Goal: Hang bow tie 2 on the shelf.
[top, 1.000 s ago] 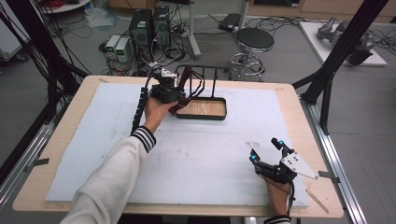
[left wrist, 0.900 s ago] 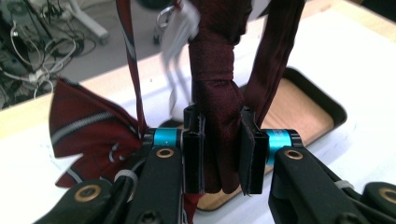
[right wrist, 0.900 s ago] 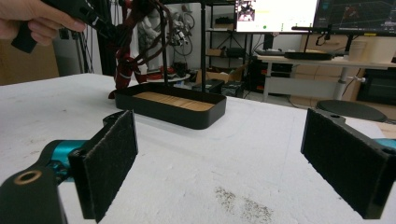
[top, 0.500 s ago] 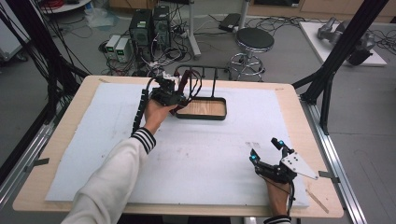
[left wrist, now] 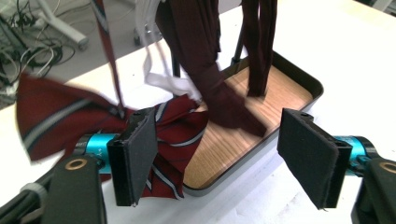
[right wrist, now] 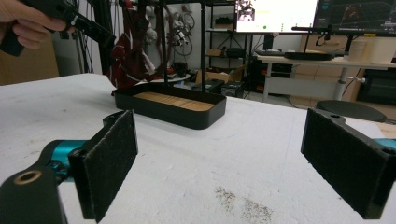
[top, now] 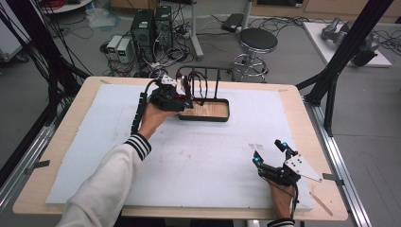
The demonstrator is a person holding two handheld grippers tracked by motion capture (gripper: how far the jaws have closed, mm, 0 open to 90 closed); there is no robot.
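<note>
Striped red tie (left wrist: 173,140) lies over the near left rim of the dark tray (left wrist: 299,77), in the lower centre of the left gripper view, part of its cloth inside the tray and part spilling out onto the white table cover (left wrist: 355,42). A wider blurred fold of the same red cloth with a grey stripe spreads toward the left edge of that view. The tray has a wooden floor and a black rack (top: 208,75) rising from it; from the rack hang dark maroon ties (left wrist: 205,46), one of whose ends rests on the wood, and a white strip (left wrist: 168,84) that drops beside the striped tie.

In the high view the tray (top: 222,116) sits above the centre of the frame, and the left gripper (top: 182,101) is at its left end, held by a hand (top: 153,118) in a striped cuff. The left gripper (left wrist: 224,154) has just been opening its jaws: they stand wide apart, the left pad close in front of the striped tie, the right pad over the table cover just outside the tray, nothing pressed between them.

The right gripper (top: 269,151) rests at the lower right of the high view, well apart from the tray. In its own view the right gripper (right wrist: 224,158) has jaws spread wide over bare table cover, the tray (right wrist: 187,116) beyond at upper centre.
</note>
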